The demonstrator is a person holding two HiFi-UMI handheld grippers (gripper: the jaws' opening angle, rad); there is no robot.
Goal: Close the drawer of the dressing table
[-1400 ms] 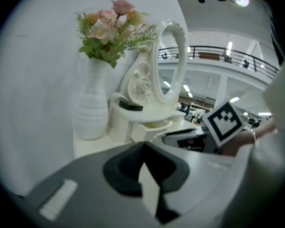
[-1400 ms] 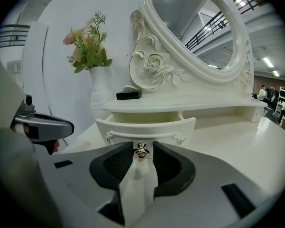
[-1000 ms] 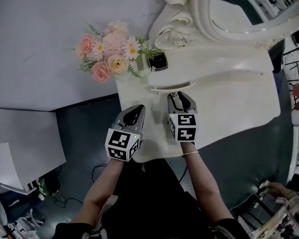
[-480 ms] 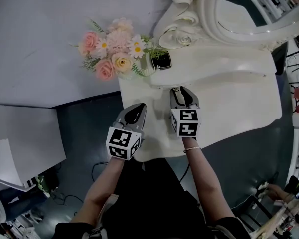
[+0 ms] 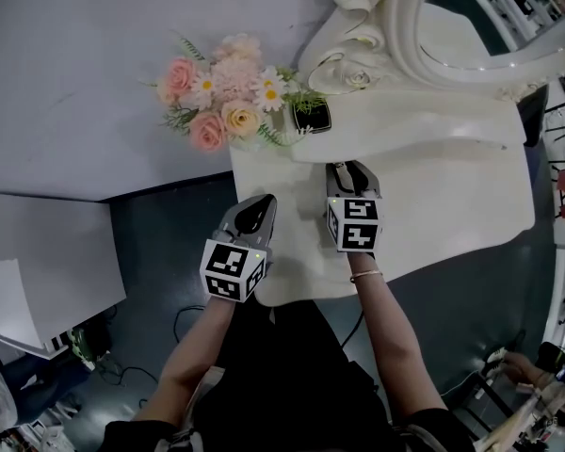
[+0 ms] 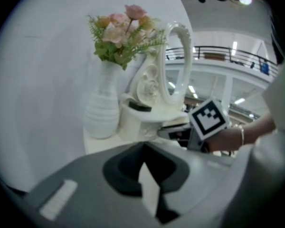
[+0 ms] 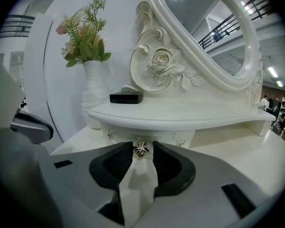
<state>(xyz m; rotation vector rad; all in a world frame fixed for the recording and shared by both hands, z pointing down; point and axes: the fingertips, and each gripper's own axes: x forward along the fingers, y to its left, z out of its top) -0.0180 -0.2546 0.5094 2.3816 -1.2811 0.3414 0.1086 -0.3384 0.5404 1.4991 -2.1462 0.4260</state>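
The white dressing table (image 5: 433, 196) carries a raised shelf (image 7: 180, 113) below its oval mirror (image 7: 204, 27). The drawer front (image 7: 154, 137) sits in under that shelf, with a small metal knob (image 7: 141, 148) at its middle. My right gripper (image 7: 142, 152) is up against the drawer front, its jaws closed narrowly on the knob. In the head view the right gripper (image 5: 350, 168) reaches under the shelf's edge. My left gripper (image 5: 257, 205) hovers shut and empty over the table's front left corner, well away from the drawer.
A white vase (image 7: 92, 94) of pink flowers (image 5: 226, 102) stands at the table's back left. A black box (image 5: 315, 116) lies on the shelf next to it. The dark floor (image 5: 169, 224) lies left of the table, and a grey wall (image 5: 75, 64) runs behind it.
The drawer's curved front stuck out from under the shelf; it has slid in as my right gripper moved toward the mirror. The left gripper has stayed put.
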